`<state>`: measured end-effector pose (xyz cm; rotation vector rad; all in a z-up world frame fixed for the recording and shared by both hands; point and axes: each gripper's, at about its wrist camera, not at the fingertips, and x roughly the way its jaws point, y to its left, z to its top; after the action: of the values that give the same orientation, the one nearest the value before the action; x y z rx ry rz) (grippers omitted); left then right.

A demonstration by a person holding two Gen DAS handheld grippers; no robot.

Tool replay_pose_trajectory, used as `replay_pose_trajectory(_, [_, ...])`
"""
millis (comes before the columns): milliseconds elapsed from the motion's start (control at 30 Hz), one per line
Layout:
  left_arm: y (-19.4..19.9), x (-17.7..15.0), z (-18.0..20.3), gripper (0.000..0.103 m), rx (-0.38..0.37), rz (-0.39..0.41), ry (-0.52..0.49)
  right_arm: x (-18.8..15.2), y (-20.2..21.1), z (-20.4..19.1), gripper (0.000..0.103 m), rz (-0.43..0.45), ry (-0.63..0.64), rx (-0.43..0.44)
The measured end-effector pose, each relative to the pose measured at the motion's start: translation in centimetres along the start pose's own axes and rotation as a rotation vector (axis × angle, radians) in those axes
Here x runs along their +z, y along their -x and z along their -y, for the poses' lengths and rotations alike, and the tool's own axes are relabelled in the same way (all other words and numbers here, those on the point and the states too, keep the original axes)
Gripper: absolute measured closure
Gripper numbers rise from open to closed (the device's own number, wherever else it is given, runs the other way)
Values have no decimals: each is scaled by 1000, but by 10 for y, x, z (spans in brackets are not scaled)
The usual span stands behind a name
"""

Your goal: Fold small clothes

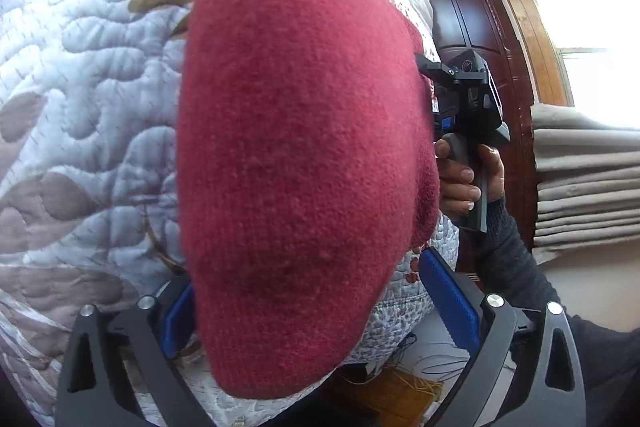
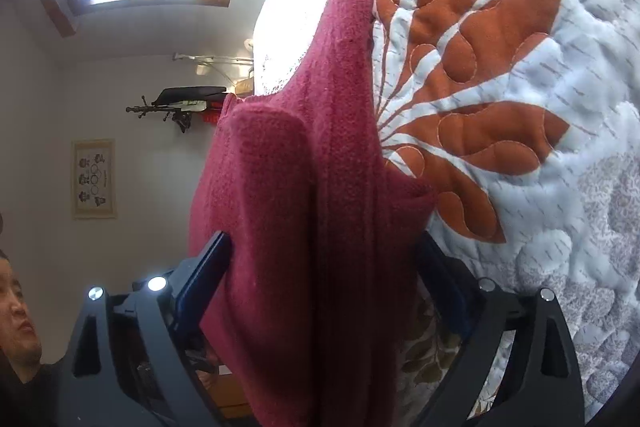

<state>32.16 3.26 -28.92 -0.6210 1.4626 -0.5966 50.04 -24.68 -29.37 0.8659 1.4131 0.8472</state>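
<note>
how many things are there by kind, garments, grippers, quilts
red knit garment: 1
handheld grippers: 2, left gripper and right gripper
quilted bedspread: 1
total: 4

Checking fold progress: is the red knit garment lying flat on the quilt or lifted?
Lifted. The red garment hangs between the right gripper's fingers, bunched in vertical folds above the quilt.
</note>
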Motion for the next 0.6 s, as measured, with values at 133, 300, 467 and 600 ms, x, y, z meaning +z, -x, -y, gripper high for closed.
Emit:
replay_pose_trajectory(133, [2, 4, -2, 4, -20, -5, 15, 5, -2, -3, 11, 14, 28, -22])
replay_pose_trajectory(300, [2, 12, -7, 4, -52, -30, 27, 15, 2, 3, 12, 37, 19, -30])
replay_pose_trajectory(467, [1, 14, -12, 4, -62, -52, 46, 21, -8, -4, 8, -6, 24, -23])
replay_pose_trajectory(600, [-4, 16, -10, 4, -50, -63, 51, 23, -18, -22, 8, -55, 69, 27])
